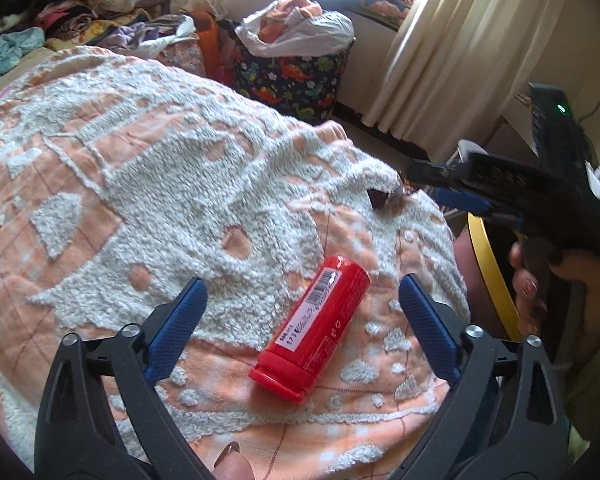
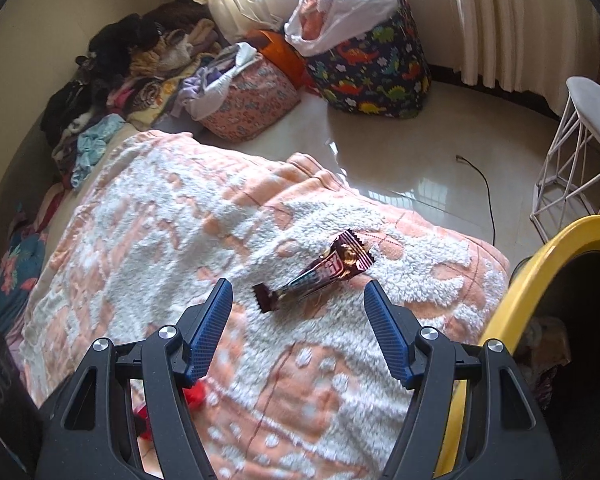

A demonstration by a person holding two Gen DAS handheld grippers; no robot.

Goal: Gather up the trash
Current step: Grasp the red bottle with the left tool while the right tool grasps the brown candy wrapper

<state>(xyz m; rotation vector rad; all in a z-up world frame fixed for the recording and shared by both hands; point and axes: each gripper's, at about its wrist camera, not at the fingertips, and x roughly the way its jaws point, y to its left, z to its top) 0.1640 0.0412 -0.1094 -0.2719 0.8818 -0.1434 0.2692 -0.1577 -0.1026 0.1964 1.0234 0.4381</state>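
the left gripper (image 1: 302, 300) hangs with jaws apart over a red bottle (image 1: 311, 327) lying on the peach-and-white blanket (image 1: 140, 168). the right gripper (image 2: 298, 300), jaws apart, hovers near a brown candy wrapper (image 2: 320, 270) beside the yellow-rimmed bin (image 2: 540, 264).

Bed w/ peach-white blanket (image 1: 148, 168): red bottle (image 1: 310, 328) & brown candy wrapper (image 2: 320, 270) lying apart.
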